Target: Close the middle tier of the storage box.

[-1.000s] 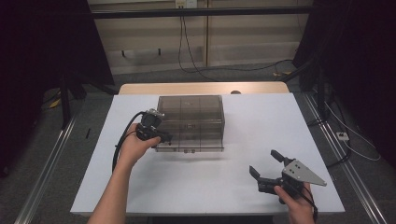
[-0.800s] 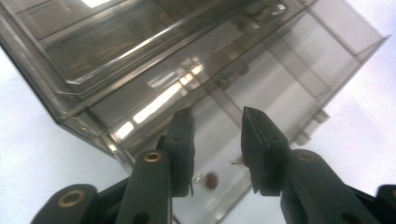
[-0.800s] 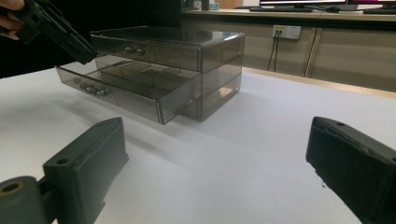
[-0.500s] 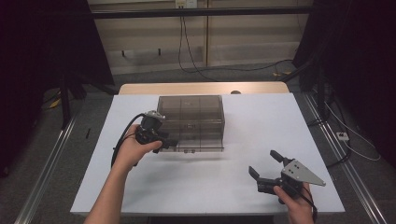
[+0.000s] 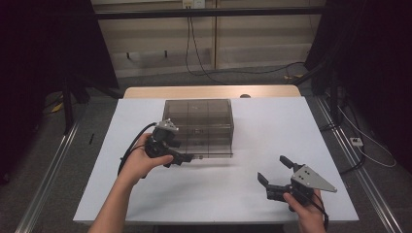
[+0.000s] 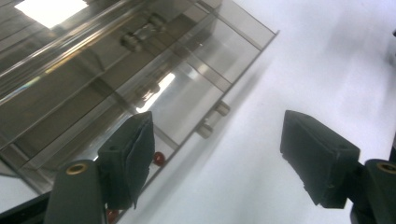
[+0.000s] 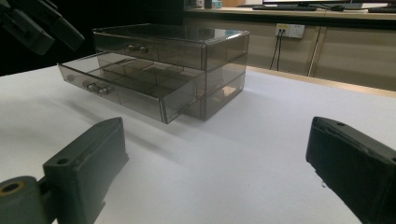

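Note:
A smoky clear drawer box (image 5: pixel 198 119) stands mid-table, with one drawer (image 7: pixel 130 88) pulled out toward the near side. My left gripper (image 5: pixel 188 158) hovers at the open drawer's front left corner. Its jaws have just been opening and stand open, with nothing between them (image 6: pixel 219 126). The drawer's knobbed handle (image 6: pixel 212 119) lies just ahead of them. A small red thing (image 6: pixel 159 158) sits inside the drawer behind the left jaw. My right gripper (image 5: pixel 272 168) rests open near the table's front right, pointing at the box (image 7: pixel 187 51), with bare table between its jaws (image 7: pixel 219 130).
The white table (image 5: pixel 272 126) has a wooden strip along its far edge. Cables and dark stands lie on the floor beyond it. Metal rails run along both sides of the table. The left gripper (image 7: pixel 37 23) shows at the top left of the right gripper view.
The left gripper has shifted slightly toward the near side along the box's front. The right gripper has not moved.

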A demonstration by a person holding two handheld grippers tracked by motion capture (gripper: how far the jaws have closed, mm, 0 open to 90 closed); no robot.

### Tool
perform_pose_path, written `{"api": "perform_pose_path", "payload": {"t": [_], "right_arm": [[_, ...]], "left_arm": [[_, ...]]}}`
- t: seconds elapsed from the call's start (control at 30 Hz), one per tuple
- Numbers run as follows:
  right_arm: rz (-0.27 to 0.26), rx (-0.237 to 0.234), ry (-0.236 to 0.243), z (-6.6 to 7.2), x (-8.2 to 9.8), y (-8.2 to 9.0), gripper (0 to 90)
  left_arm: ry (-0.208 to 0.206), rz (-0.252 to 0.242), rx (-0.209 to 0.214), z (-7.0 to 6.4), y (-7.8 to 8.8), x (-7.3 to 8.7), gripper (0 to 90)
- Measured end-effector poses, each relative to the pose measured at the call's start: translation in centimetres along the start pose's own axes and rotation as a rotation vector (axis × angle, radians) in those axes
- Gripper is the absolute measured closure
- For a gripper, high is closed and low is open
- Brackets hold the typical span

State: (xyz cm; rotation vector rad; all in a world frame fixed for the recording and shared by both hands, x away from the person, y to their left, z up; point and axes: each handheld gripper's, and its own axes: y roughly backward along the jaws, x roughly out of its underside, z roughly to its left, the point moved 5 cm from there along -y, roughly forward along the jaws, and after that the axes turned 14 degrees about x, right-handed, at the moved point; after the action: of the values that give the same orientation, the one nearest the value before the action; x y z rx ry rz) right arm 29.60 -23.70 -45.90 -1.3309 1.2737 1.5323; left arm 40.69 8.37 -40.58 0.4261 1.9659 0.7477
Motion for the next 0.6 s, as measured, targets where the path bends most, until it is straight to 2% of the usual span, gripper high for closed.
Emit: {"api": "perform_pose_path", "payload": {"t": [0.23,0.53,0.6], "right_arm": [[-0.003,-0.001,0.002,0.0,0.0,-0.1,4.3],[-0.002,-0.003,0.0,0.0,0.0,0.0,4.3],[-0.002,-0.002,0.0,0.1,0.0,0.0,4.3]], "left_arm": [[-0.025,0.005,0.009,-0.4,-0.6,0.3,39.4],[-0.023,0.026,0.018,-0.3,-1.2,1.3,64.7],[-0.024,0.038,0.008,-0.3,-1.3,1.5,70.6]]}}
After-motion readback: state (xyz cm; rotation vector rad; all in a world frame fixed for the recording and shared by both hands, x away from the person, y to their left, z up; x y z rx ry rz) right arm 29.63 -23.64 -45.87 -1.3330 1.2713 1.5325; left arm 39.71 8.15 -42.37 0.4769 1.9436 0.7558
